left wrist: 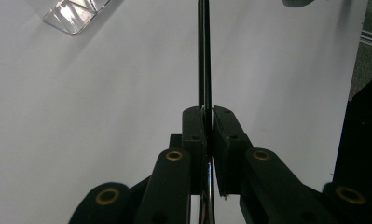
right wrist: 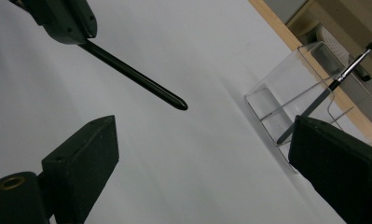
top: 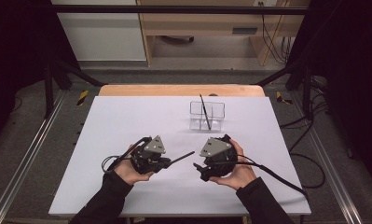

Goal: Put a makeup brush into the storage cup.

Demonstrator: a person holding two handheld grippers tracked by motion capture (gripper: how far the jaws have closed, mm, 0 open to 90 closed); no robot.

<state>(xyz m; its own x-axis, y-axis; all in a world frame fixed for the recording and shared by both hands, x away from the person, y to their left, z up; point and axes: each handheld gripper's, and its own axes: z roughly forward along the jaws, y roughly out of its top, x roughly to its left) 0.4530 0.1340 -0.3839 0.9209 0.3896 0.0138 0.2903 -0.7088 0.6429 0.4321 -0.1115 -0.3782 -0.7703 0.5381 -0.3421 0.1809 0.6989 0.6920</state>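
Both hands sit low at the near edge of the white table sheet (top: pixel 127 121). At seven o'clock, the left gripper (top: pixel 167 162) has its jaws clamped on a slim black pen-like stick (top: pixel 181 157), whose tip points toward three o'clock. Just beside that tip, the right gripper (top: pixel 198 169) holds its jaws wide apart, gripping nothing. Farther off, at one o'clock, a clear acrylic divided holder (top: pixel 207 115) carries a second thin black brush (top: pixel 204 111), leaning.

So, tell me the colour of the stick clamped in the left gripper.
Black. The stick in the left gripper shows best in the right gripper view.
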